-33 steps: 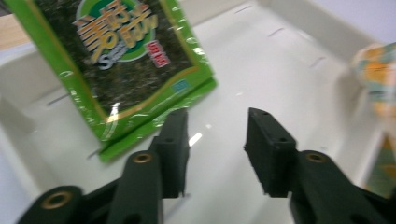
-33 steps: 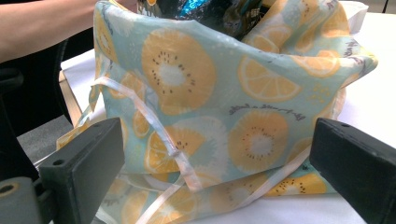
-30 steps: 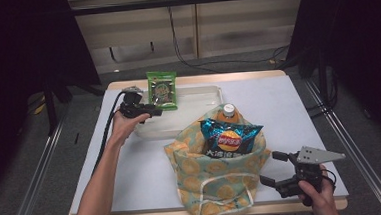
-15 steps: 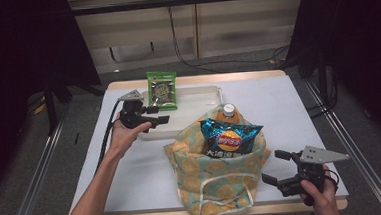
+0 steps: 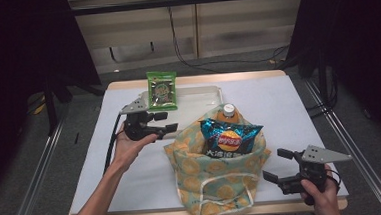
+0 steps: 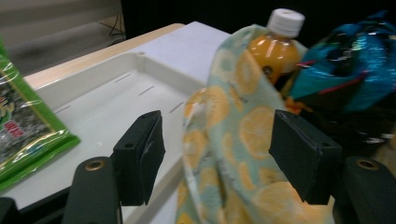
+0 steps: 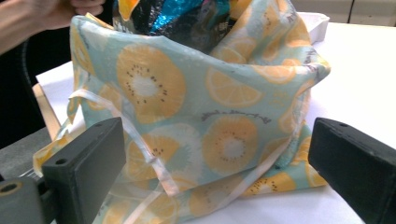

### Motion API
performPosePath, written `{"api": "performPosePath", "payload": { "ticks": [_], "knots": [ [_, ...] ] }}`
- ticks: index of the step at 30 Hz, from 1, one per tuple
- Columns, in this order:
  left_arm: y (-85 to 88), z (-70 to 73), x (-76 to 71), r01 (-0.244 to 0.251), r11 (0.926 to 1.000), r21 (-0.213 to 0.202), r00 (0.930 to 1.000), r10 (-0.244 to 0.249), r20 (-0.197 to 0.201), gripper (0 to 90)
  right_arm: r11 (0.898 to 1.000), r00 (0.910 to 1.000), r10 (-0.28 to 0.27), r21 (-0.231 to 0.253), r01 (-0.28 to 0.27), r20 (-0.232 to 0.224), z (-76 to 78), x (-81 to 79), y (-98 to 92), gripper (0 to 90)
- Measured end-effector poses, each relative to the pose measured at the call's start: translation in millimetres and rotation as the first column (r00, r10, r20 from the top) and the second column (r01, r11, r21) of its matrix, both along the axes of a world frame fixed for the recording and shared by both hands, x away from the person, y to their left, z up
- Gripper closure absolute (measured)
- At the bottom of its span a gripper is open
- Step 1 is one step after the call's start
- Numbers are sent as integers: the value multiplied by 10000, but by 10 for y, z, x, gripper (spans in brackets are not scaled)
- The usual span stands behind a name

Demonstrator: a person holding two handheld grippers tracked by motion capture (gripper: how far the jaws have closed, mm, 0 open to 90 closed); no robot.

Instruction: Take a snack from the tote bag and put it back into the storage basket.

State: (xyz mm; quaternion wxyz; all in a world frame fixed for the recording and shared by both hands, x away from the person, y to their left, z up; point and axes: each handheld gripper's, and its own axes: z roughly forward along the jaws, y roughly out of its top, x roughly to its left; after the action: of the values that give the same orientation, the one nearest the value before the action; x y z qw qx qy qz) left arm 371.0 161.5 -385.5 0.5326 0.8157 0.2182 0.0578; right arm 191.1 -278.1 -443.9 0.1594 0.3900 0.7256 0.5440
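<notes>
the left hand-held gripper point(image 5: 168, 123) has swung away from the green snack packet point(image 5: 161, 90), which leans at the back left end of the white tray point(image 5: 212, 92), and now sits over the tray's near edge, pointing toward the fruit-print bag point(image 5: 218, 178). its jaws have just been opening and then eased back a little; in the left gripper view they stand well apart with nothing pinched between them, the bag's cloth rim point(image 6: 233, 135) lying beyond the pads rather than in them. the packet has stayed where it was, untouched on the tray. the bag stands near the middle of the bench point(image 5: 289, 111), already holding a blue chip bag point(image 5: 229, 139) and an orange drink bottle point(image 5: 227, 113) with its white cap poking out behind. the right hand-held gripper point(image 5: 277, 168) has kept its place at the bag's front right corner, jaws wide and empty, the bag's side and its white drawstring point(image 7: 140, 144) lying just ahead of them. read together, the left hand seems to have left the packet for now and gone for the bag's mouth instead, likely to hold it open or steady before the packet goes in; that last item is not yet packed.
</notes>
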Motion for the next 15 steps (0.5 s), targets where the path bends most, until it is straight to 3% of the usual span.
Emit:
{"api": "performPosePath", "payload": {
  "ticks": [6, 15],
  "knots": [
    [-88, 109, -237, 504, 9982, -329, 9977, -488, 467, 315, 10000, 10000, -18, 34, 18, 13, 4, -2, 2, 39],
    [-360, 129, -402, 1273, 9880, -873, 9914, -1240, 427, 267, 9999, 10000, -24, 153, 24, -11, 5, -13, -16, 39]
  ]
}}
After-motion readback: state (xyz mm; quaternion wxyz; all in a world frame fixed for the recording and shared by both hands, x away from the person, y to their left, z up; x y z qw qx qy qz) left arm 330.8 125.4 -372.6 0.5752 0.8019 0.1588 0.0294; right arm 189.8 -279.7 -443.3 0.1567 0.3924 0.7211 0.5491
